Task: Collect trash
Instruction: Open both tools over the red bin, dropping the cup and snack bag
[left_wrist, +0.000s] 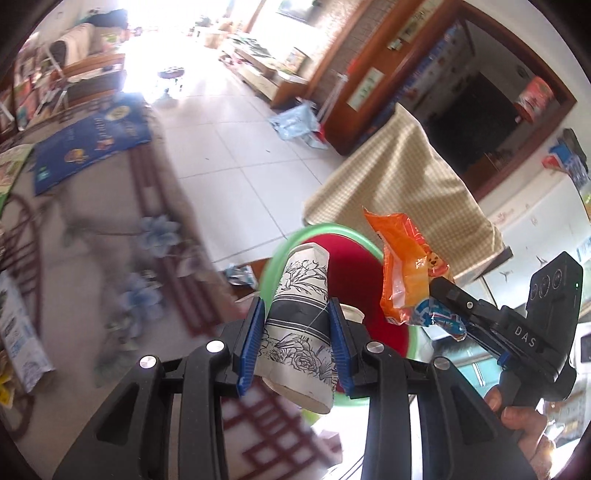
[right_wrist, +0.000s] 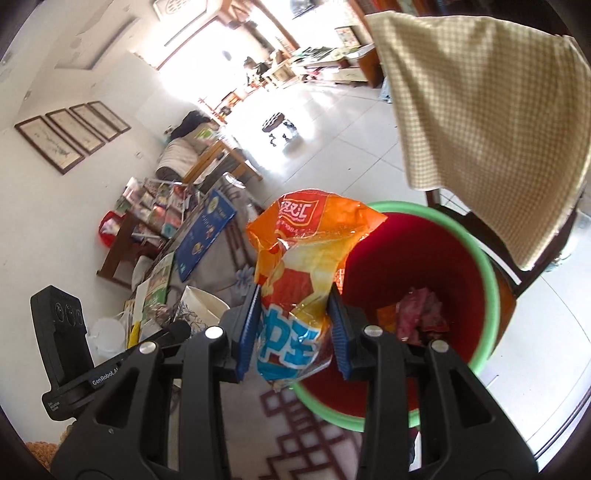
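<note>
— At four o'clock in the right wrist view, what is the big round thing?

— It is a red bin (right_wrist: 424, 258) with a green rim, and some pink and red trash lies on its bottom. A chair with a checked cloth (right_wrist: 480, 129) stands behind it, at one o'clock.

— And what does the left gripper (left_wrist: 297, 338) hold?

— Its blue pads are closed on a paper cup (left_wrist: 299, 314), white with black flower drawings and a dark band, lying tilted over the near rim of the bin.

— And the right gripper (right_wrist: 293, 338)?

— Its jaws grip a crumpled snack bag (right_wrist: 299, 266), orange and yellow with a blue lower part, at eleven o'clock of the bin.
</note>
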